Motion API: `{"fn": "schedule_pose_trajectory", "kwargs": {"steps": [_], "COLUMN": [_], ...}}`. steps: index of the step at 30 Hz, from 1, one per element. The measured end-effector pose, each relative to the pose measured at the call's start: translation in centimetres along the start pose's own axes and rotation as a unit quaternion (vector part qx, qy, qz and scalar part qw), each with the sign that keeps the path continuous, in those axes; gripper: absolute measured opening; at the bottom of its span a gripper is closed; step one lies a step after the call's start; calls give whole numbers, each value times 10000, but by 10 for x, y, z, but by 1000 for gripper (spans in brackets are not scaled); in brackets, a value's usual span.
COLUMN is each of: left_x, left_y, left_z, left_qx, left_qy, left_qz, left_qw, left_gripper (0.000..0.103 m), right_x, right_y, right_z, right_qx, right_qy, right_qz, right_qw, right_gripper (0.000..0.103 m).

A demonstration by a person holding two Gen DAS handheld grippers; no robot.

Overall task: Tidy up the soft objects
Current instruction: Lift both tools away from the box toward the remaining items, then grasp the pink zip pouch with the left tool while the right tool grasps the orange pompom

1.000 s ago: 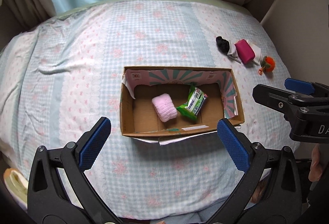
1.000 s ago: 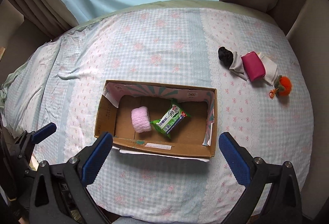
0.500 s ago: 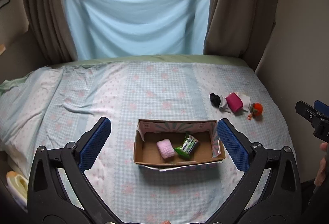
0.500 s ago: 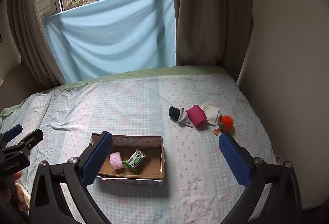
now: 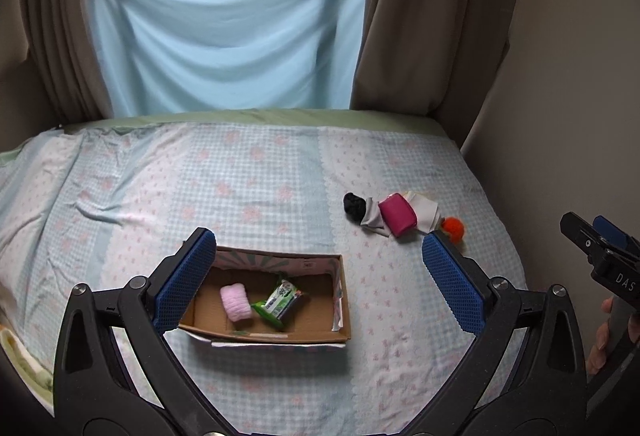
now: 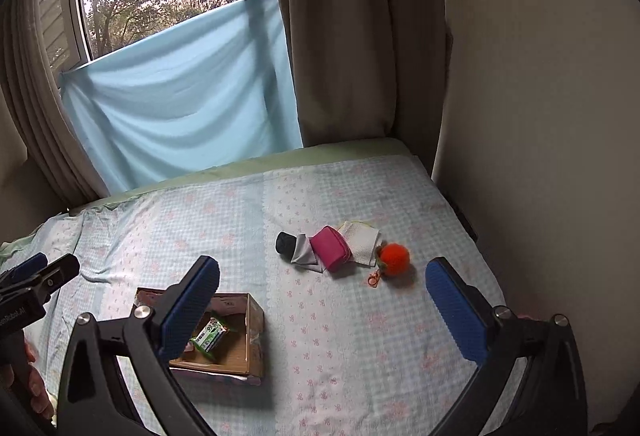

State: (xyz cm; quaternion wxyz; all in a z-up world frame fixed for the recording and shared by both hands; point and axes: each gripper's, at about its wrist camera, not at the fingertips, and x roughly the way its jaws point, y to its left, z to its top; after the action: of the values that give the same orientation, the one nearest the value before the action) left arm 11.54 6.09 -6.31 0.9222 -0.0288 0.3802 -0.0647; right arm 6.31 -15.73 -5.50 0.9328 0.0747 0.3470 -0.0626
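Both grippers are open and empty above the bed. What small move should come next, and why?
Probably lower the right gripper toward the orange pompom. It is the nearest loose item, lying apart at the end of the cluster, while the cardboard box already holds the pink roll and green packet.

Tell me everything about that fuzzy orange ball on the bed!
The fuzzy orange ball is a round, bright orange pompom that looks soft and furry. A small orange clip hangs from it, like a keychain. It lies on the checked bedsheet at the right end of a little row of soft things, right beside a white cloth. No claw touches it.
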Motion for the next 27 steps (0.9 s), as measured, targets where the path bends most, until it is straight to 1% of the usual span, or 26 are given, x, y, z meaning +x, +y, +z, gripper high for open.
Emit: {"fn": "schedule_pose_trajectory", "kwargs": {"steps": [3, 7, 14, 19, 23, 27], "left_x": [24, 68, 151, 219, 280, 342], "left_y": [-36, -78, -136, -161, -165, -168], "left_z": [4, 6, 5, 2, -7, -21], "left_qx": [-160, -435, -915, -1086, -1403, -1593], "left_qy": [78, 274, 648, 941, 1221, 1485], "left_qz": [-1, -65, -237, -382, -541, -646], "left_qw": [9998, 9987, 9934, 9889, 9811, 9739], "left_gripper": [103, 103, 103, 103, 102, 101], "right_x": [20, 52, 129, 185, 229, 271], "right_y": [-35, -79, -144, -173, -190, -201], "right_z": [8, 17, 23, 17, 10, 1], "right_qx": [-86, -186, -289, -329, -230, -110], "right_qy": [95, 199, 584, 829, 1012, 1162], "right_qz": [70, 204, 439, 558, 653, 676], "right_qw": [9999, 9994, 9969, 9945, 9925, 9909], "right_gripper": [103, 103, 103, 102, 99, 98]}}
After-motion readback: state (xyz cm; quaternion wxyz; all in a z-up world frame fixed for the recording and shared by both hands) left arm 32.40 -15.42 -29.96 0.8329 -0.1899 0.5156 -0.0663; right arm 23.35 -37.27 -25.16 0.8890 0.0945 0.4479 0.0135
